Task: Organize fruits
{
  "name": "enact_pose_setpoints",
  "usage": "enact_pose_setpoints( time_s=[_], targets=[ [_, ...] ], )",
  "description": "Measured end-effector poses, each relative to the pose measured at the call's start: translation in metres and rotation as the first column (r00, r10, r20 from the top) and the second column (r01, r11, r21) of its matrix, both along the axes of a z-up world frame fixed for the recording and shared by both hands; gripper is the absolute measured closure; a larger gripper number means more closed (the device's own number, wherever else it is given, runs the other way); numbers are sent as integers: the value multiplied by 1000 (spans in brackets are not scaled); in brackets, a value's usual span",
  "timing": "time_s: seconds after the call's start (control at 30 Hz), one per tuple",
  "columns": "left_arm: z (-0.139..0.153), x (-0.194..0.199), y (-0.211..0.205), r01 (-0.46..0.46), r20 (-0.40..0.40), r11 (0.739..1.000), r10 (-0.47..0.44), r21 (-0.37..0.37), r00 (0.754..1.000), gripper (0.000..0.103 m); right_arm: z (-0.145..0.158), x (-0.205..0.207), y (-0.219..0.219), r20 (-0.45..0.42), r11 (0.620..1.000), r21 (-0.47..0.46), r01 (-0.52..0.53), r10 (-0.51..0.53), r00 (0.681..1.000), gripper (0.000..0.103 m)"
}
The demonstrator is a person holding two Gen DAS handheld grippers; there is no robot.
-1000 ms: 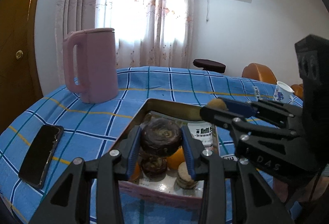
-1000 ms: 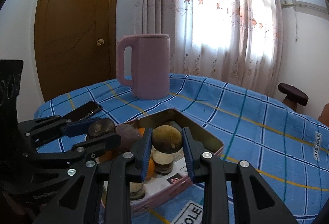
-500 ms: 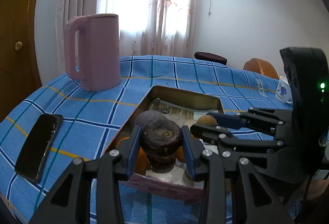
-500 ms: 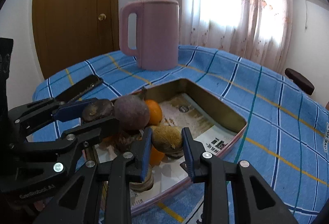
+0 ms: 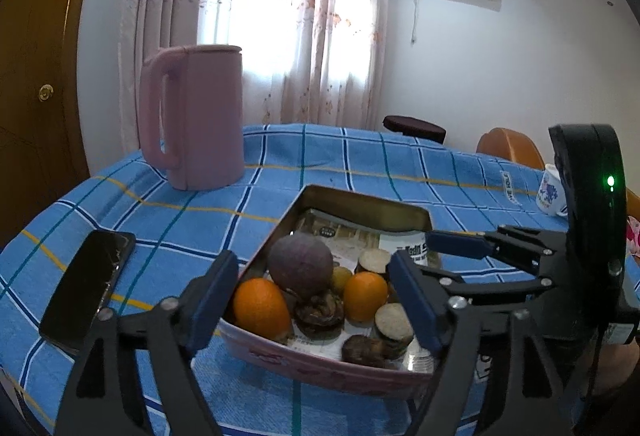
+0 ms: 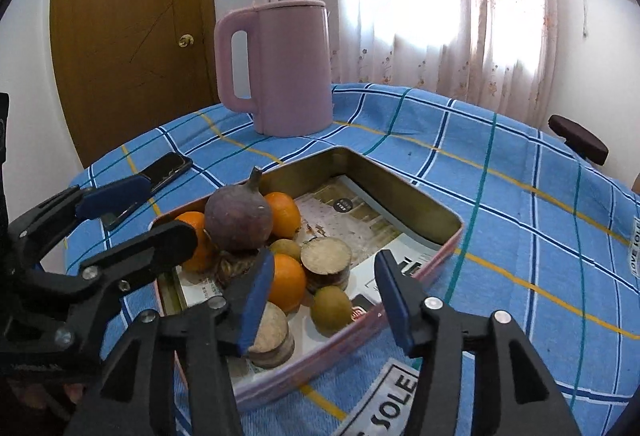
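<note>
An open metal tin (image 5: 362,196) (image 6: 404,182) on the blue checked cloth holds a big purple fruit (image 5: 300,268) (image 6: 238,218), oranges (image 5: 260,308) (image 6: 286,280) and cut brown rounds (image 6: 326,256). My left gripper (image 5: 314,298) hangs over the tin's near corner with its jaws opening. A dark wrinkled fruit (image 5: 320,312) lies loose in the tin between them. My right gripper (image 6: 326,300) is also opening, and a brown-green fruit (image 6: 332,310) rests in the tin between its pads, untouched. Each gripper shows from the side in the other's view (image 5: 444,260) (image 6: 144,216).
A pink kettle (image 5: 196,120) (image 6: 280,64) stands behind the tin. A black phone (image 5: 88,292) (image 6: 164,170) lies on the cloth to the left. A white cup (image 5: 552,192) sits at the far right, and a dark stool (image 6: 578,138) stands beyond the table.
Both grippers sank to the tin and spread their jaws. The left let go of the dark wrinkled fruit and the right let go of the brown-green fruit; both now lie in the tin.
</note>
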State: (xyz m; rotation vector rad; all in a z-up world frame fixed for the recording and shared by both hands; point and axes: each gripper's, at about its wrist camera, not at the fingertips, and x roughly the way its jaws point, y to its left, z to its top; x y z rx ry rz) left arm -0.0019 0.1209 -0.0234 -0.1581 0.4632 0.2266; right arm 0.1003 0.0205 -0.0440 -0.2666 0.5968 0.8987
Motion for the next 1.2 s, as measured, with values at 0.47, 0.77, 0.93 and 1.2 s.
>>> enact_pose_setpoints(
  time_s=[0.47, 0.77, 0.93, 1.2],
  targets=[
    [24, -20, -9, -2, 88, 1000, 0, 25, 996, 5, 35, -22, -48, 101, 989, 56, 138, -143, 985, 38],
    [26, -18, -21, 10, 77, 999, -13, 45, 997, 3, 41, -30, -60, 123, 987, 71, 144, -152, 981, 37],
    [28, -17, -25, 15, 78, 999, -19, 52, 997, 3, 42, -31, -64, 124, 986, 77, 150, -159, 980, 37],
    [28, -15, -30, 18, 73, 998, -22, 58, 997, 3, 41, -30, -68, 121, 984, 84, 159, -168, 978, 37]
  ],
)
